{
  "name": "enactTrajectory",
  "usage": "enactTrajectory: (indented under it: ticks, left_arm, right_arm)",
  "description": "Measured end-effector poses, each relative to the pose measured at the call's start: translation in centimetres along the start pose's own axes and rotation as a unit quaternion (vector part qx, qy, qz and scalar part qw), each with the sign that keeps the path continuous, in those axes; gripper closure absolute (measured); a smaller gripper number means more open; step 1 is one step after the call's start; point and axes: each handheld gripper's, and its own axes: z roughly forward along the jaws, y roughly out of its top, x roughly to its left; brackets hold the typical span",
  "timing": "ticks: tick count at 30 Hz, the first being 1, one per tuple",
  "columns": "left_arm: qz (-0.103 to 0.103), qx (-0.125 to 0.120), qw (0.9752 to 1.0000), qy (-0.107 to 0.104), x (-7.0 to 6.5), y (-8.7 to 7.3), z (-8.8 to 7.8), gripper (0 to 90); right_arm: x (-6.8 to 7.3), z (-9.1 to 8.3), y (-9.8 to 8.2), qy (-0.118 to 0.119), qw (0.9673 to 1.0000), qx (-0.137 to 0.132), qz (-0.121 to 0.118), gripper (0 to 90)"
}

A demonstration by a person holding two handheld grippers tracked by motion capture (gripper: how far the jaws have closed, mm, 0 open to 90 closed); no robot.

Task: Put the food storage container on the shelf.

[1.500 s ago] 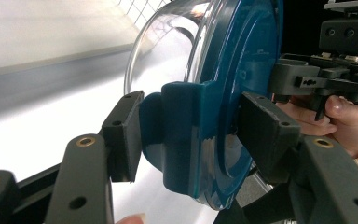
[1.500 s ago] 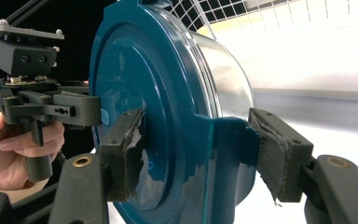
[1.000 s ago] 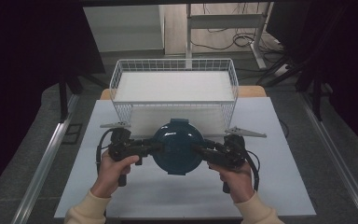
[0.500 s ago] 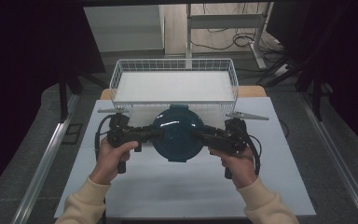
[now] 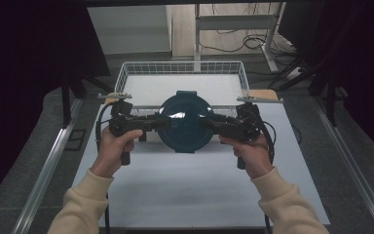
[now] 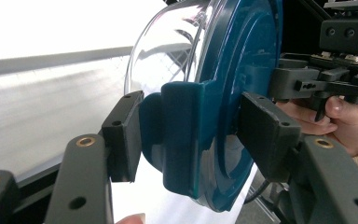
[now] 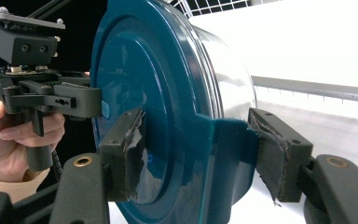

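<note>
item: round container with teal lid, clear body, held flat-side-up off the white table, just in front of the wire basket.
left gripper: jaws clamped on the lid's left latch tab.
right gripper: jaws clamped on the opposite latch tab.
step in hand, as we judge it: a two-handed carry toward the basket.
next move, as we read it: we lift it clear of the near basket wall, keep both grips level, bring it over the basket's white floor, lower, then release together.
</note>
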Motion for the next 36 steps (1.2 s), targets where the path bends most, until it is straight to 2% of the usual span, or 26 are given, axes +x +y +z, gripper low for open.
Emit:
enactTrajectory:
  ticks: [9,16,20,25,29,34,36]
  left_arm:
    - [-0.002,-0.004,1.0000,0.003,0.6,1.8,-0.1,42.7]
    - [-0.015,-0.013,0.9998,-0.004,2.1,4.6,0.5,42.6]
    - [-0.020,-0.014,0.9997,-0.003,3.4,6.3,1.3,42.6]
    - [-0.027,-0.011,0.9996,0.001,5.5,8.3,2.5,42.7]
    - [-0.043,-0.006,0.9990,0.004,7.1,9.0,3.4,42.7]
    - [-0.079,-0.021,0.9966,-0.005,8.4,9.4,3.9,43.1]
    - [-0.099,-0.023,0.9948,-0.006,8.8,9.6,4.2,43.0]
  right_arm:
    - [-0.4,0.7,1.9,0.005,1.0000,0.006,-0.001,38.3]
    - [-1.1,1.7,5.1,-0.001,0.9999,0.012,-0.010,38.3]
    - [-2.4,2.7,7.1,0.001,0.9998,0.020,-0.009,38.4]
    - [-4.7,4.4,9.1,0.007,0.9996,0.029,0.002,38.7]
    - [-6.4,5.8,10.0,0.011,0.9990,0.038,0.019,38.7]
    - [-7.6,6.7,10.5,0.019,0.9987,0.033,0.035,39.4]
    - [-8.0,7.0,10.6,0.019,0.9981,0.032,0.049,39.3]
